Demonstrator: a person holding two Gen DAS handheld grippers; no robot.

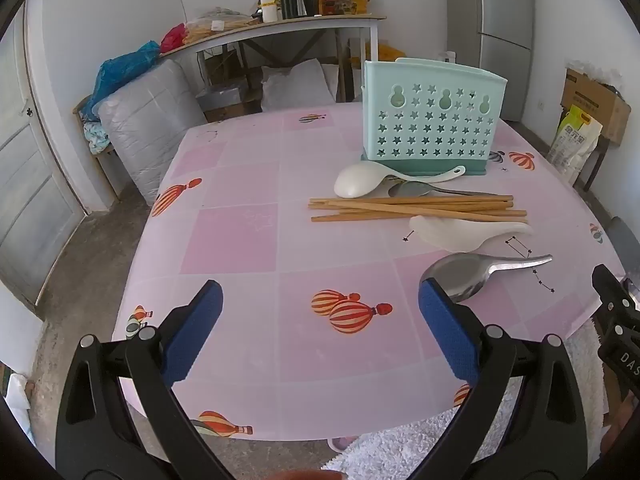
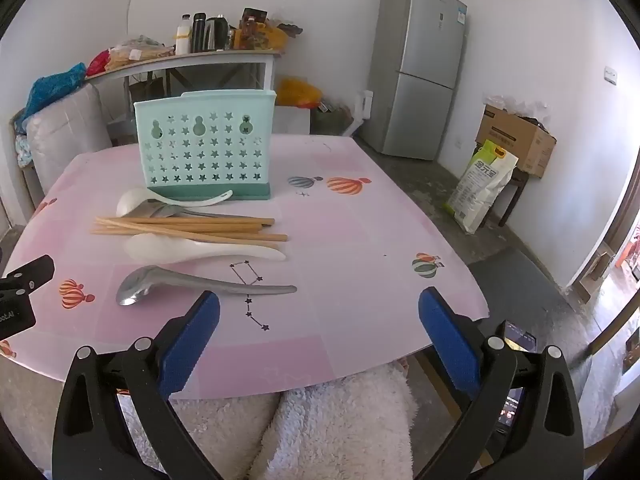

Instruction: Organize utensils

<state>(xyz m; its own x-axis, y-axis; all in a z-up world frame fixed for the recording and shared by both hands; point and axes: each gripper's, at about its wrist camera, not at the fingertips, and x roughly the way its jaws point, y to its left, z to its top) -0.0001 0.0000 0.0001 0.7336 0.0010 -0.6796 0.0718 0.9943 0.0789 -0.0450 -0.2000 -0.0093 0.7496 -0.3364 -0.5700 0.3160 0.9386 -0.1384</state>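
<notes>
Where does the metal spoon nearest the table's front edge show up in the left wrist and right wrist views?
Left wrist view: the metal spoon lies right of centre, bowl just behind the right blue pad, handle pointing right.
Right wrist view: the metal spoon lies left of centre, bowl left, handle right.
Shared landmark: the mint utensil holder behind the chopsticks.

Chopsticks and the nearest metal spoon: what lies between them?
A white spoon lies between the chopsticks and metal spoon, clearest in the right wrist view.

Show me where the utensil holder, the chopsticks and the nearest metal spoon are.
utensil holder point(image 2: 204, 148): right wrist view, on its perforated front wall.
chopsticks point(image 2: 188, 226): right wrist view, mid-length of the bundle.
metal spoon point(image 2: 208, 282): right wrist view, on its handle.
</notes>
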